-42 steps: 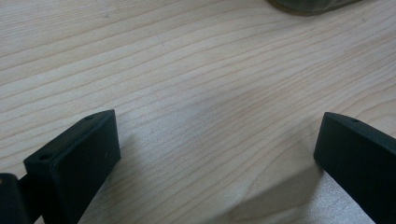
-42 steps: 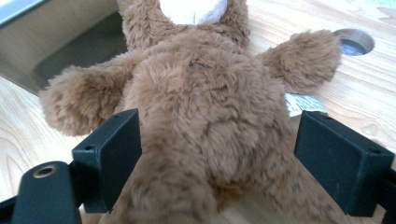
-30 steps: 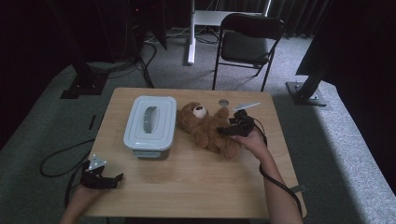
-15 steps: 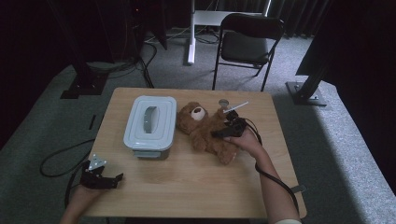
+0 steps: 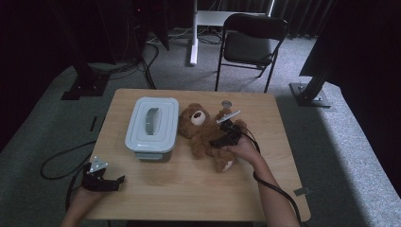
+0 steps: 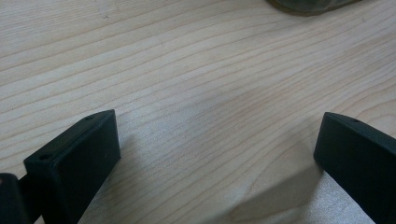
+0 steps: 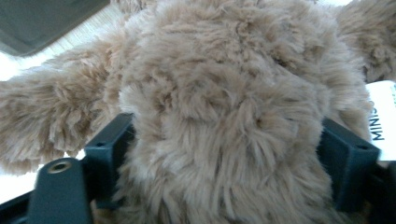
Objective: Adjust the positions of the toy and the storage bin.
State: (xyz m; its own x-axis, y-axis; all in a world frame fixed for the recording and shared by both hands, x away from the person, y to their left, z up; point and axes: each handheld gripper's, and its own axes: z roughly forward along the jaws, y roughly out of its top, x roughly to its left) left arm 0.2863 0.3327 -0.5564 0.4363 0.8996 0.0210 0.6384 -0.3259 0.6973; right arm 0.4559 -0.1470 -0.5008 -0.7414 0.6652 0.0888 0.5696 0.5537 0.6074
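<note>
Right tongs (image 5: 226,137) lower now, closing around teddy bear (image 5: 203,130); left tongs (image 5: 101,177) apart.

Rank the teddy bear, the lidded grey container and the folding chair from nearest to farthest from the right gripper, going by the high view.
1. The teddy bear: right at the right gripper, its body between the jaws.
2. The grey container: on the table, on the bear's far side from the gripper.
3. The folding chair: on the floor beyond the table's far edge.
</note>
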